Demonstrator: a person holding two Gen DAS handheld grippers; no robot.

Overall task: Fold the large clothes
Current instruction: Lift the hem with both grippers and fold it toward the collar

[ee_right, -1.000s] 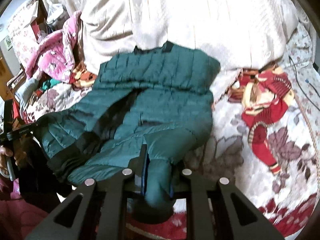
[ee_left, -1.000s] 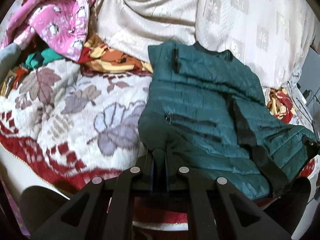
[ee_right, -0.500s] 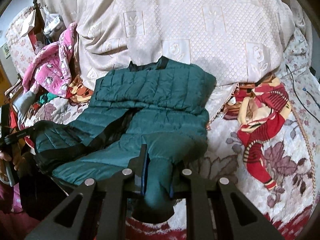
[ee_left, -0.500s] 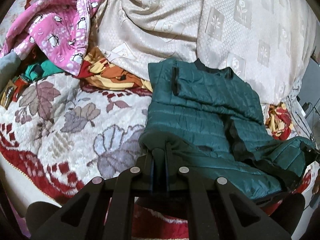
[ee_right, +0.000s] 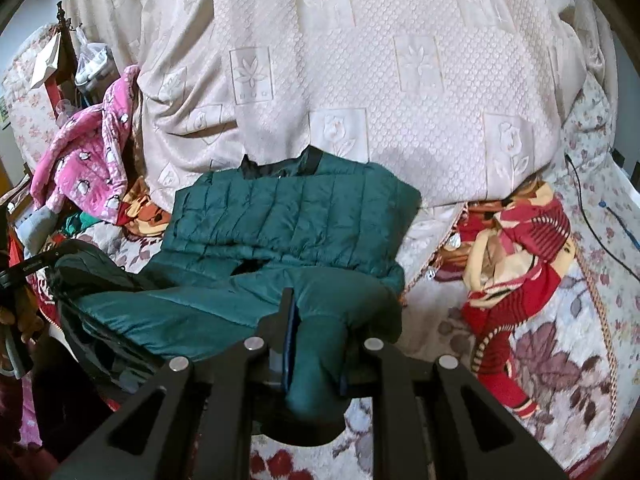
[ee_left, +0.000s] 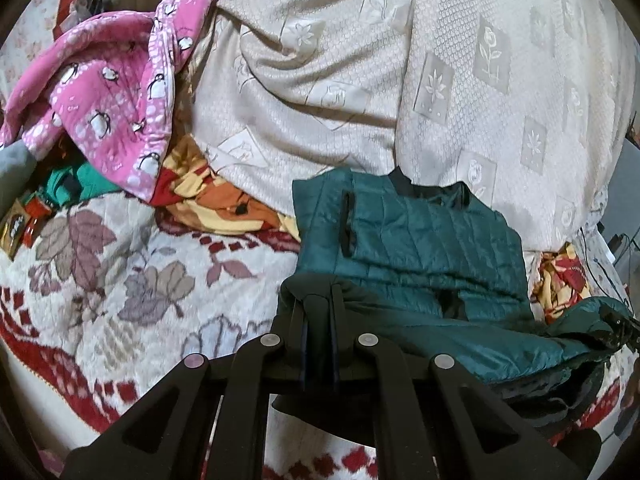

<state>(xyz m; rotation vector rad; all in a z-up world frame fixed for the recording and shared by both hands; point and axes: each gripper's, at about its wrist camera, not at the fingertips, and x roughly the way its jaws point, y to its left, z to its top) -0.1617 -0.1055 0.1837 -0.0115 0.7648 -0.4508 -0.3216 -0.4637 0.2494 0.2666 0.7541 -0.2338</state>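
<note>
Ok so from where I'm standing, L to R: the left gripper (ee_left: 318, 312) has its jaws pinched tight on one bottom corner of the jacket (ee_left: 412, 240), and the right gripper (ee_right: 314, 340) is clamped on a fat bunch of the other corner, w/ the hem stretched sideways btwn them. Rest of the jacket lies straight ahead of both on the blanket (ee_left: 100, 264), collar end up against the cream cover (ee_right: 400, 80), long axis running away from the jaws. Neither side's nearer tbh, so imo the fold goes fwd toward the collar. Jacket's teal, quilted, puffy, dark lining, already doubled over and a bit rumpled.
</note>
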